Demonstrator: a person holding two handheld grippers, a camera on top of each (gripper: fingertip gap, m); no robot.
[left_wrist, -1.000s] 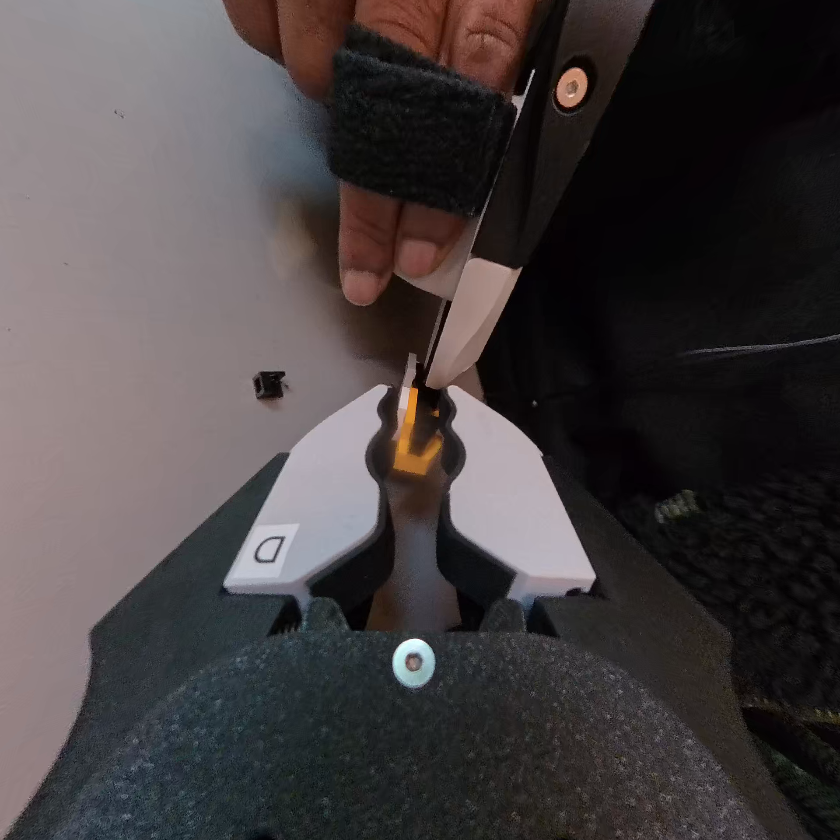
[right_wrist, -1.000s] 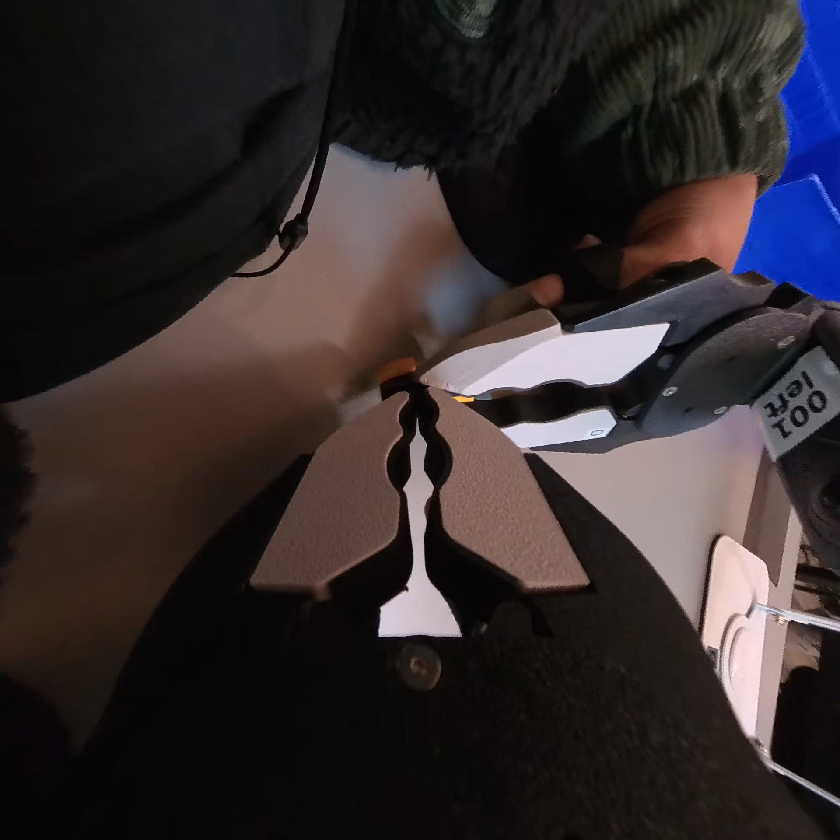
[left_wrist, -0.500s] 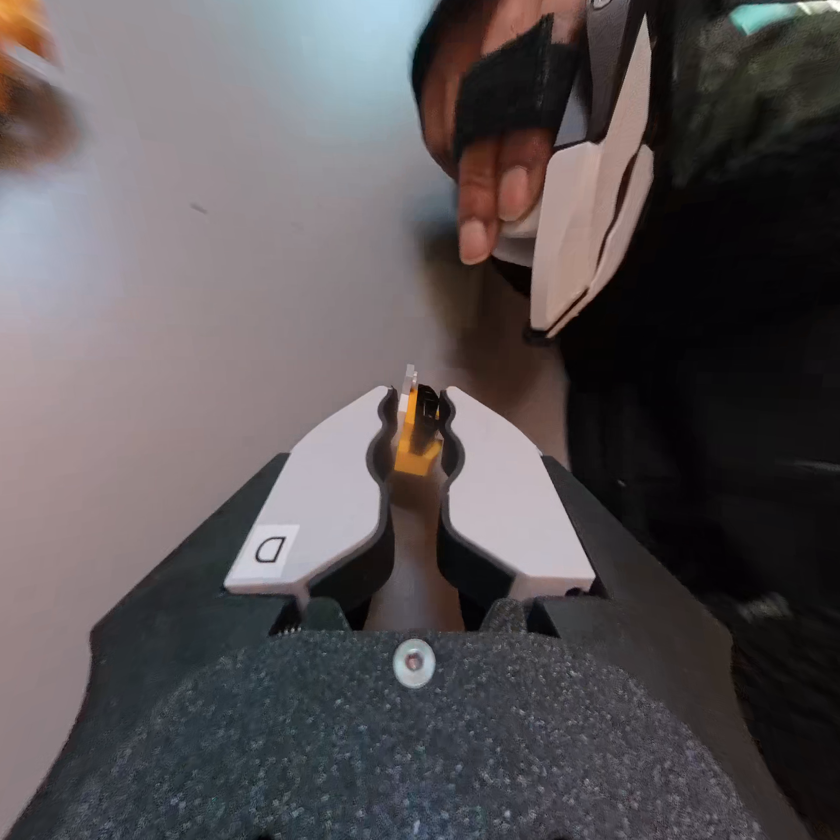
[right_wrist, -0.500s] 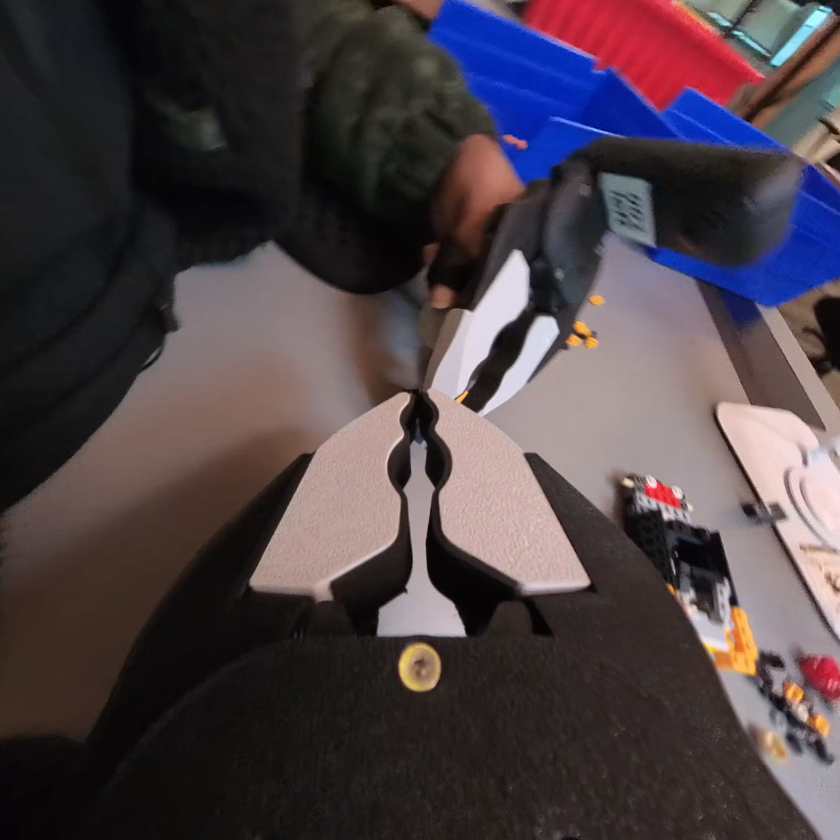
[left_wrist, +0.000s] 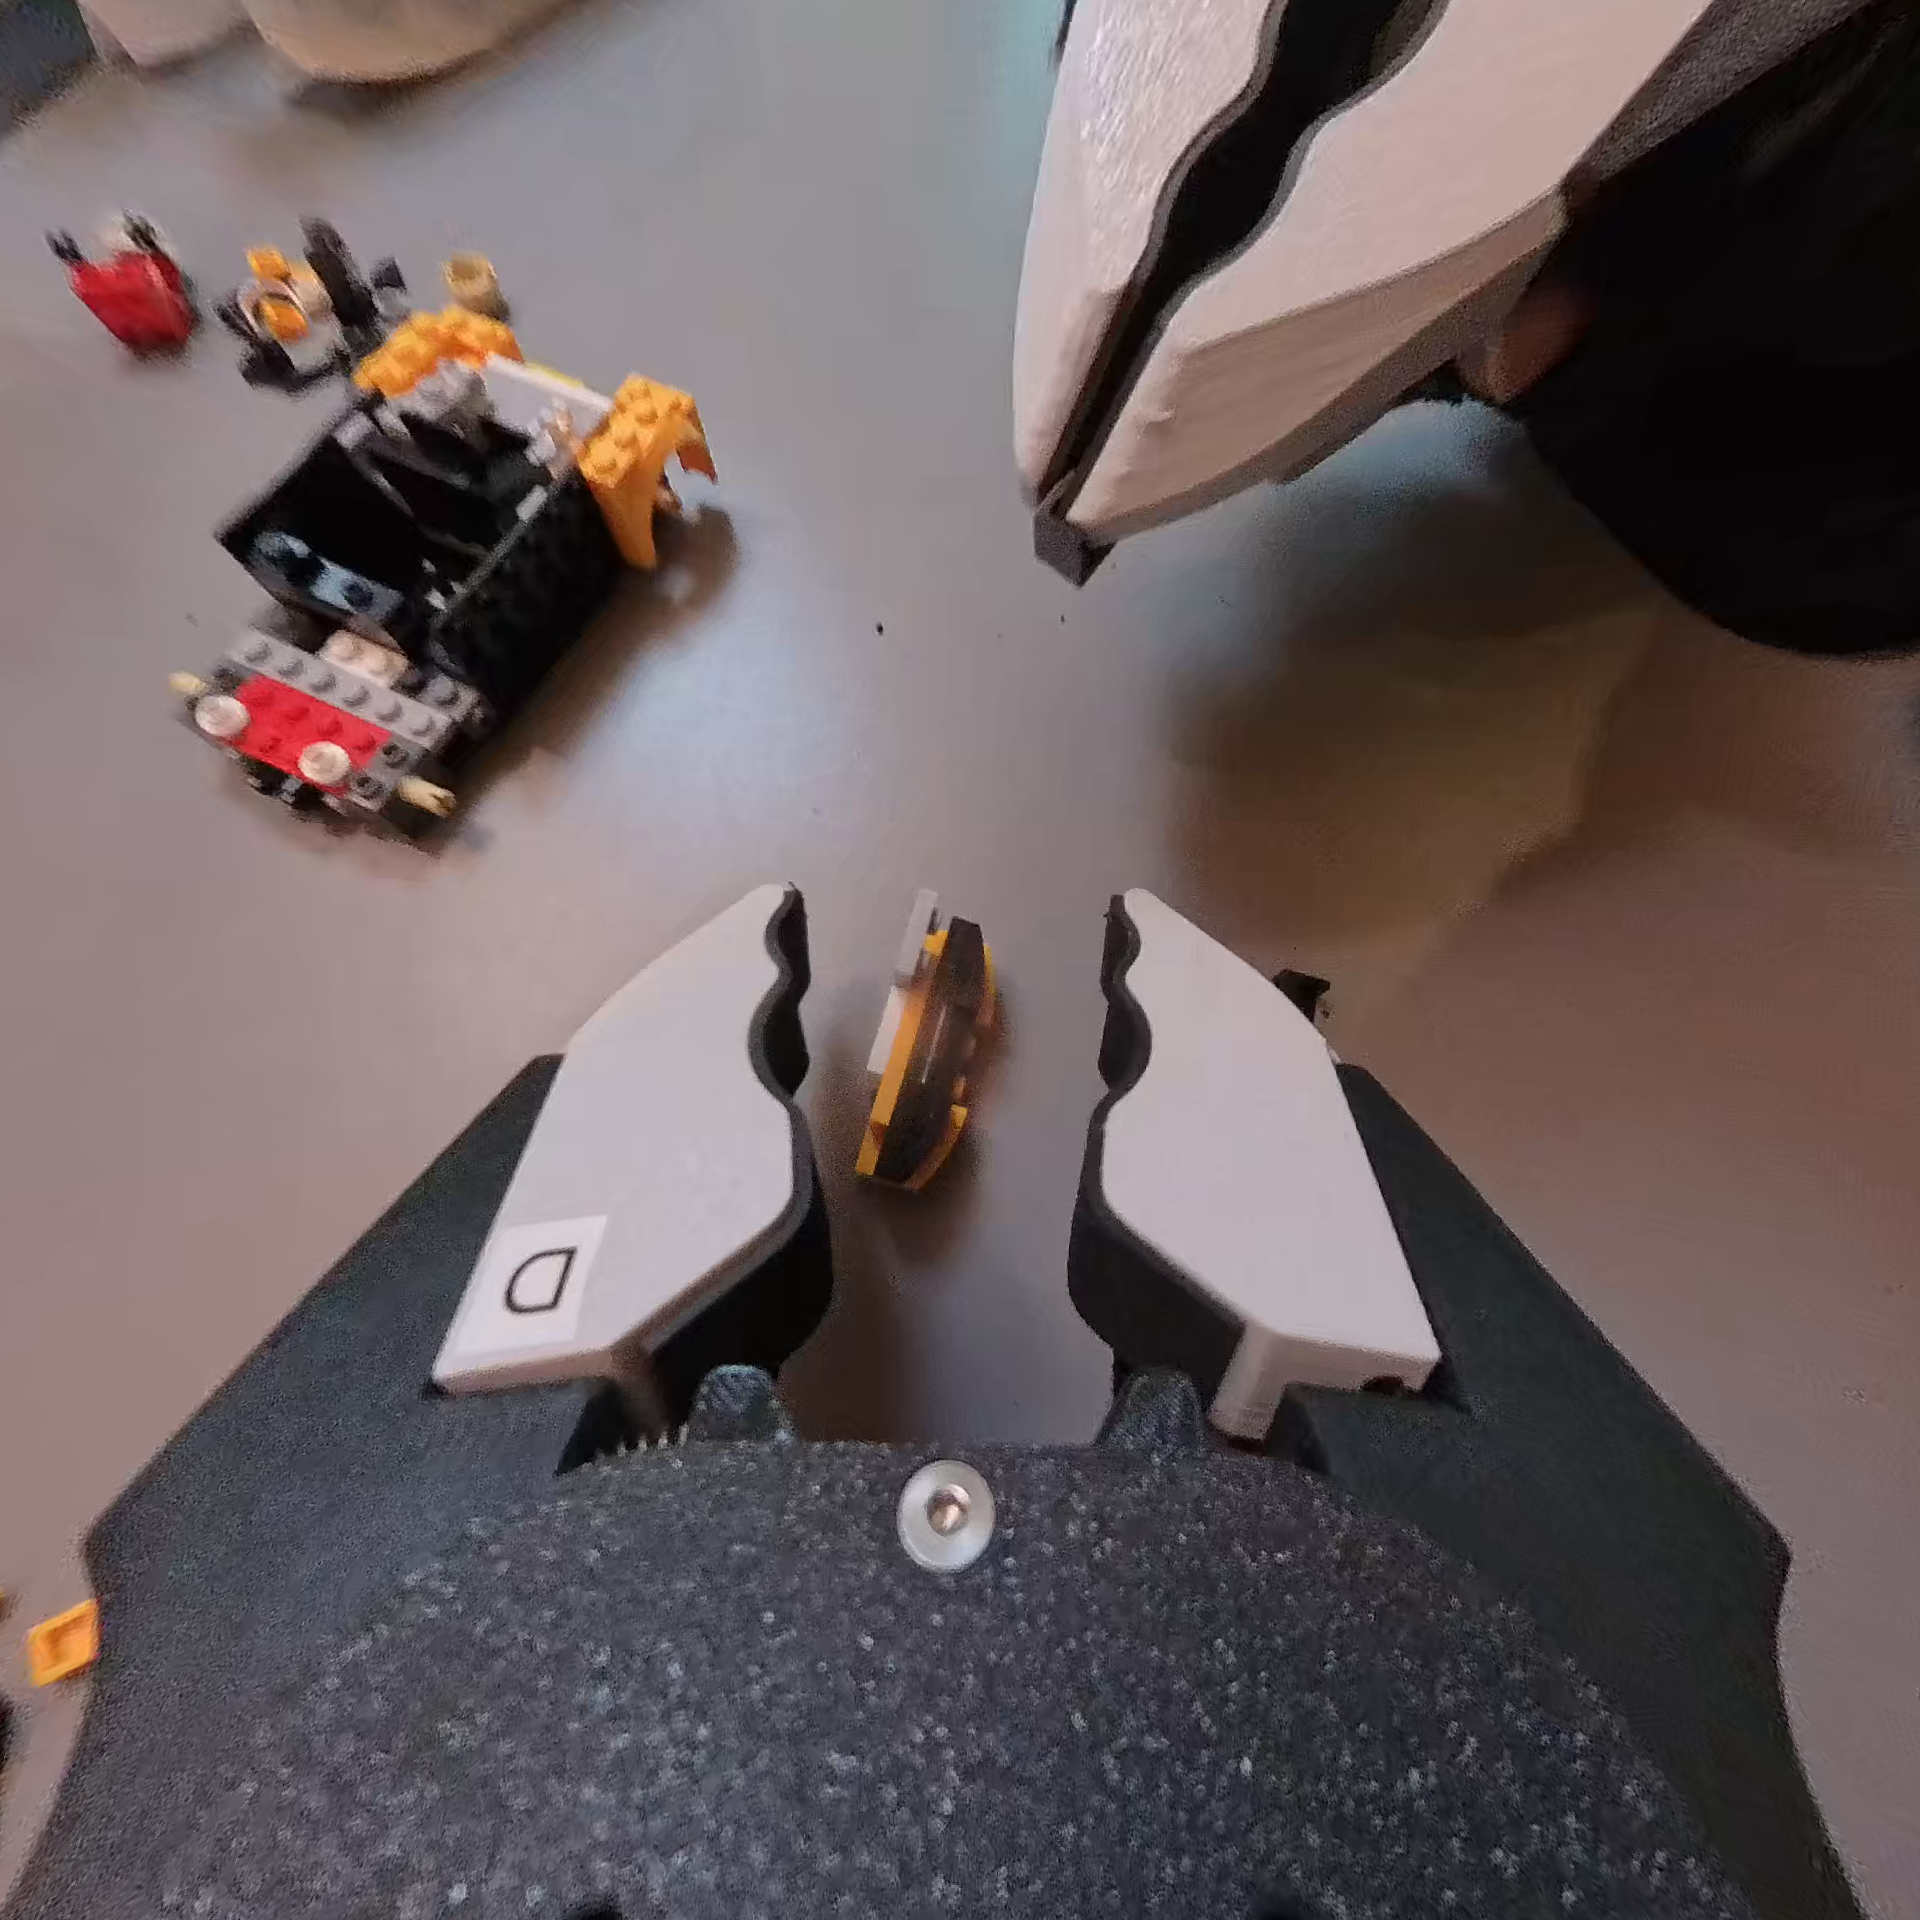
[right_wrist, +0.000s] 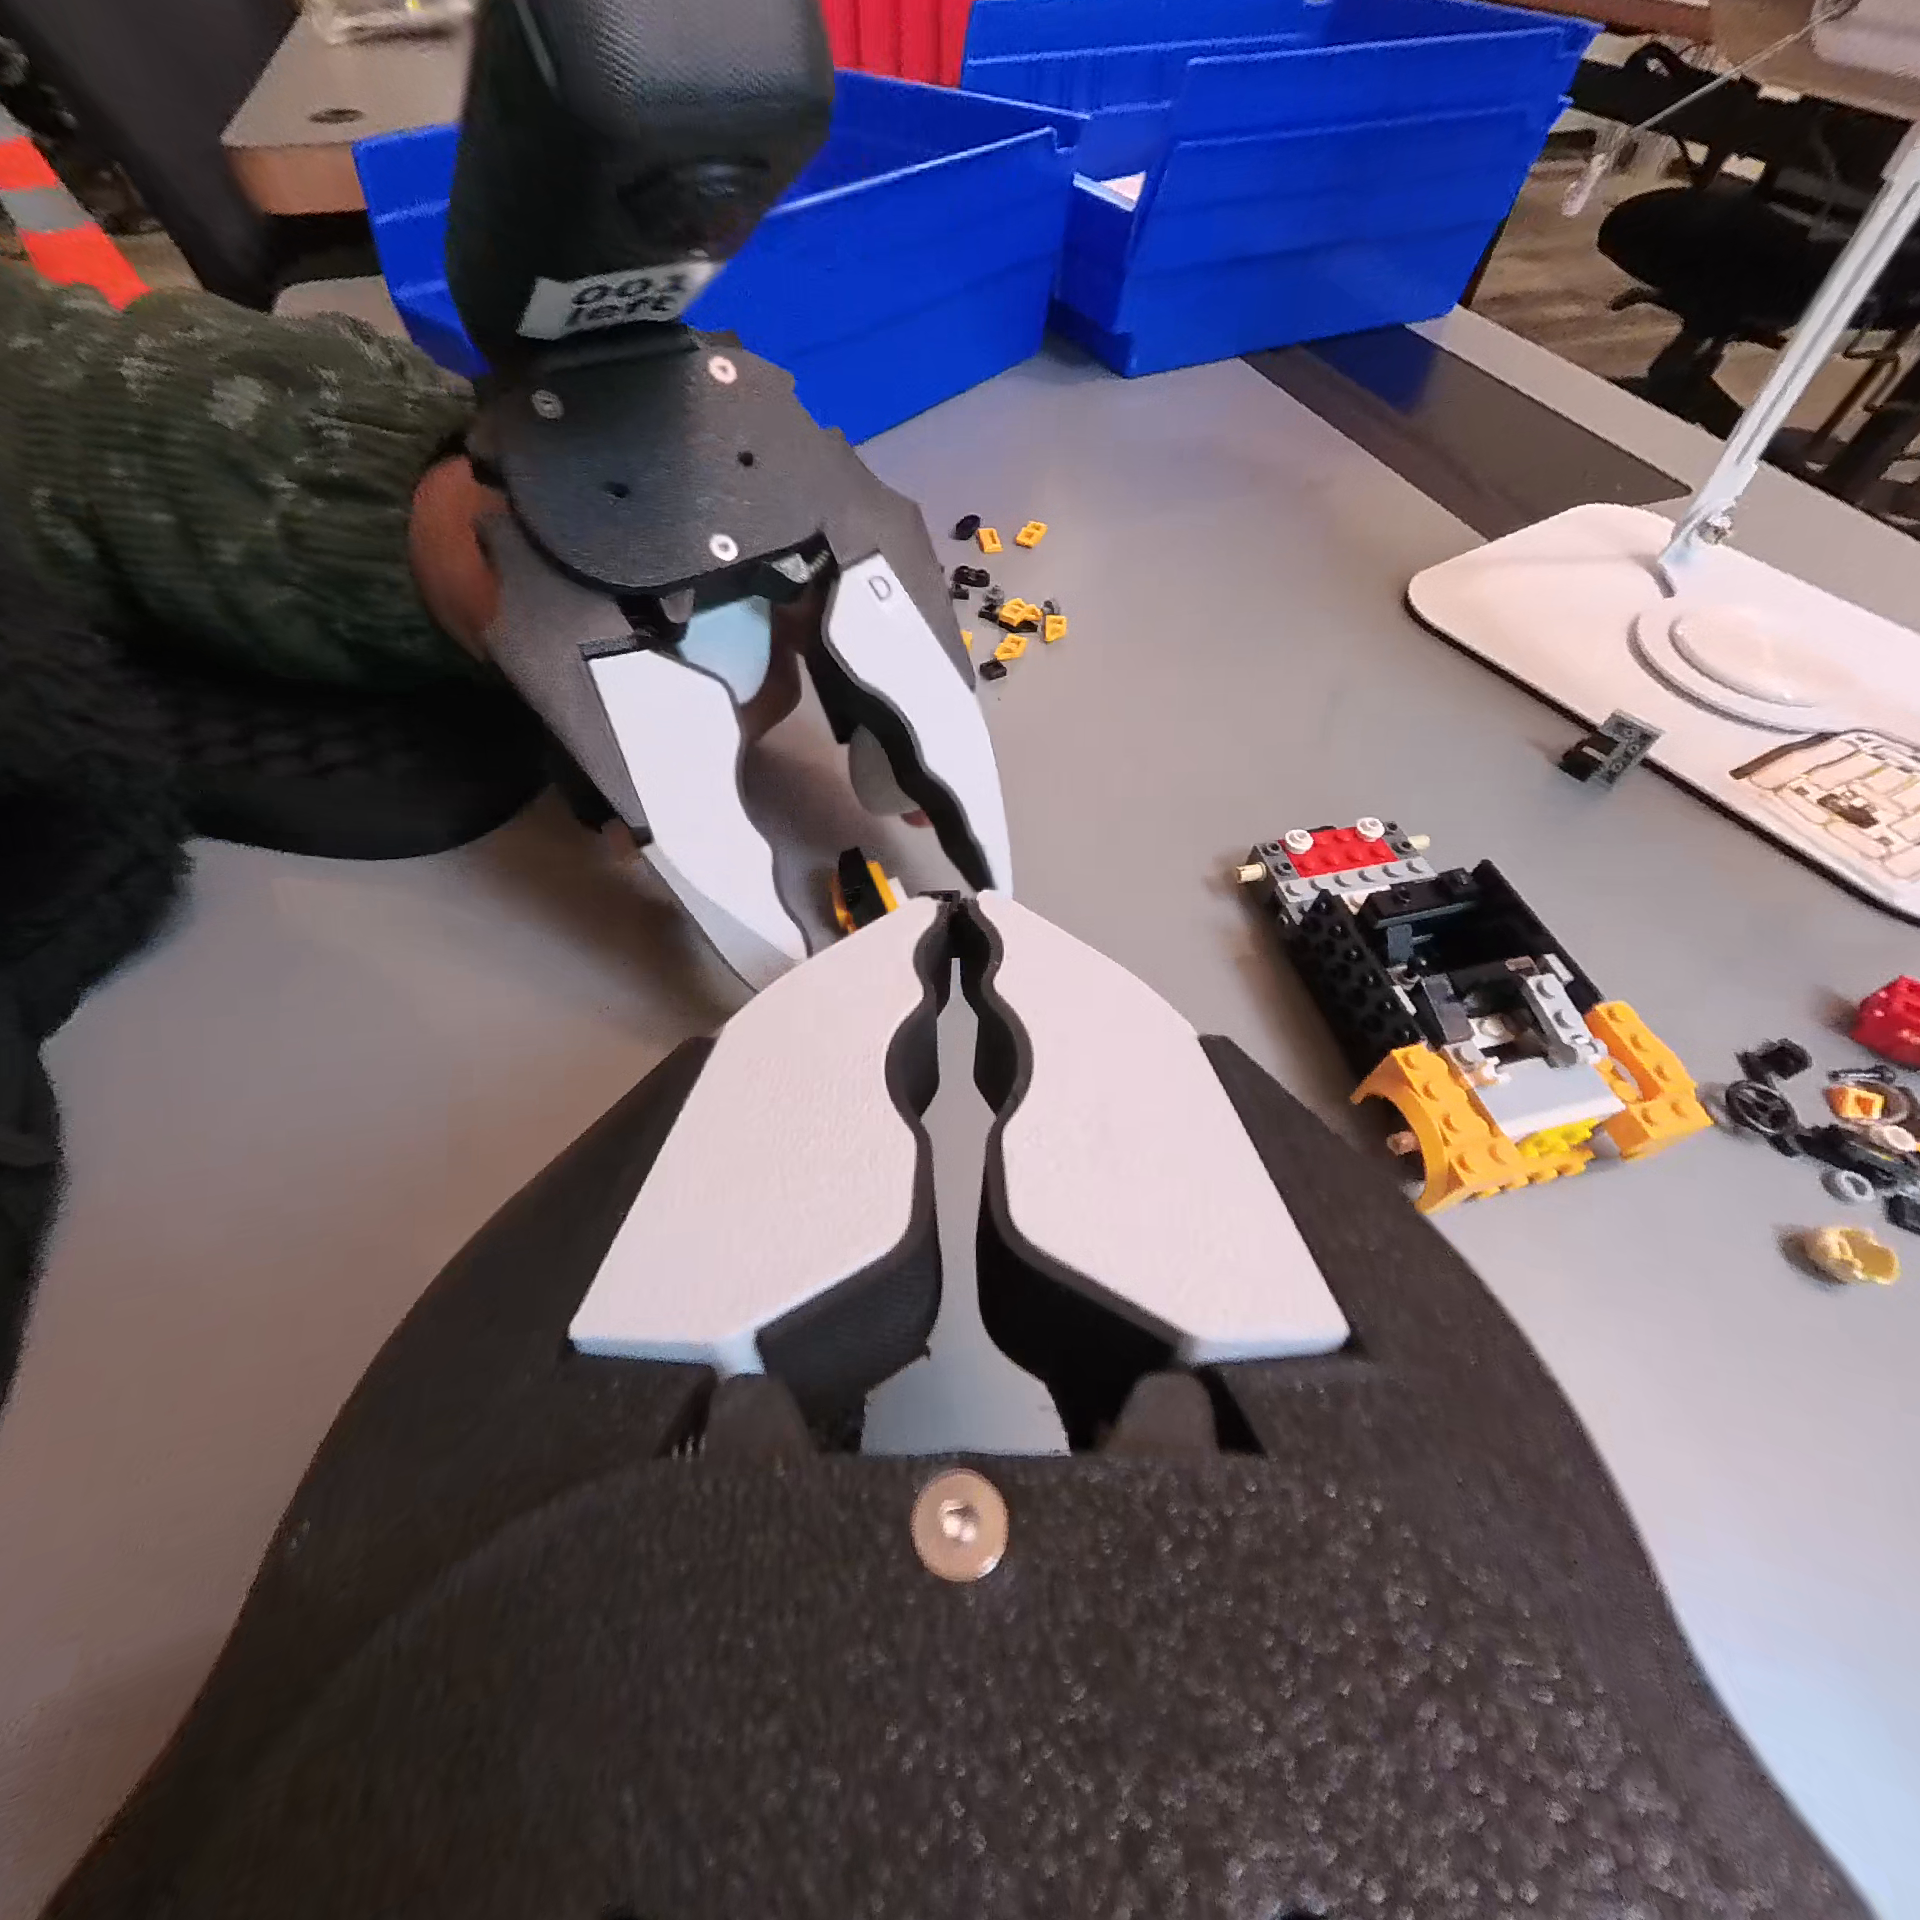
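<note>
At about ten o'clock in my left view the half-built brick car (left_wrist: 416, 582) sat on the desk (left_wrist: 935, 312), well apart from my left gripper (left_wrist: 951, 925). That gripper's fingers (left_wrist: 675, 1122) had just spread apart. A second earlier they were pinched on the small orange-and-black brick piece (left_wrist: 925, 1049); now it lay between them on the desk, with a clear gap to each pad. I judged it released, not held. At one o'clock my right gripper (left_wrist: 1060, 540) hung above the desk with its fingers together. A second earlier its tips were right at the piece; now they had drawn away from it. Whether they pinched some small black bit at the tips, I could not tell.
</note>
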